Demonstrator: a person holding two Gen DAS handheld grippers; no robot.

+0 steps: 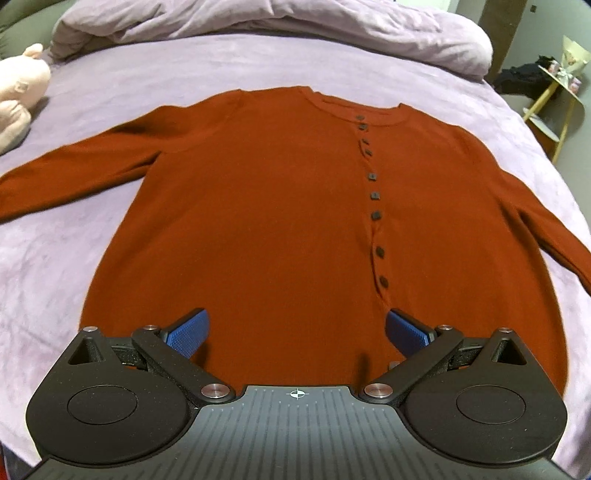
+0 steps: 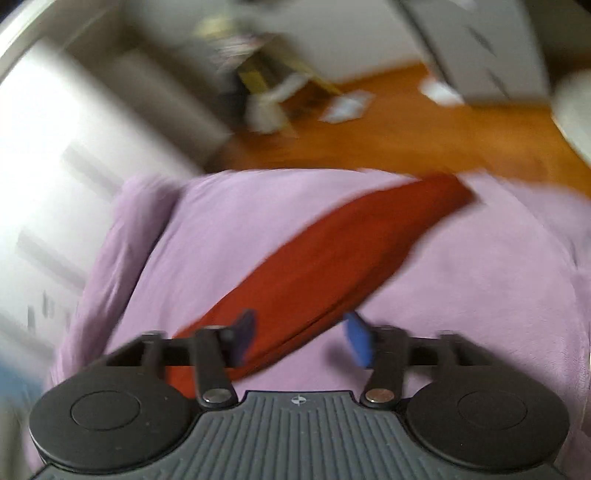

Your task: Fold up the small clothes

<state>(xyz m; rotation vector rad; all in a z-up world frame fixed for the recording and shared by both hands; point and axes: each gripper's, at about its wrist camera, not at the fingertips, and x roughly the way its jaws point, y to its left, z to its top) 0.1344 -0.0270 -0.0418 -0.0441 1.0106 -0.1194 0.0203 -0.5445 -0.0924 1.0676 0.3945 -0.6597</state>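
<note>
1. The left gripper (image 1: 297, 334) hangs over the lower hem of the shirt (image 1: 288, 206), its blue pads (image 1: 188, 334) spread wide and gripping nothing.
2. The right gripper (image 2: 303, 339) is over one sleeve (image 2: 325, 258) of the shirt. Its jaws are partly apart, with a band of the red cloth running between them. The view is badly blurred, so I cannot tell whether the pads press on the cloth.
3. The shirt is rust-red and lies flat, front up, on a lilac bedsheet (image 1: 55, 258), both long sleeves stretched out to the sides.
4. A row of dark buttons (image 1: 373, 195) runs from the neckline down to near the hem.
5. In the right wrist view the sleeve runs on a slant towards the far edge of the bed.
6. A pale pink soft toy (image 1: 18, 92) lies on the sheet, well apart from the shirt.
7. A rumpled duvet (image 1: 277, 26) is bunched up beyond the collar.
8. Past the bed is a wooden floor (image 2: 424, 133) with some blurred white scraps on it.
</note>
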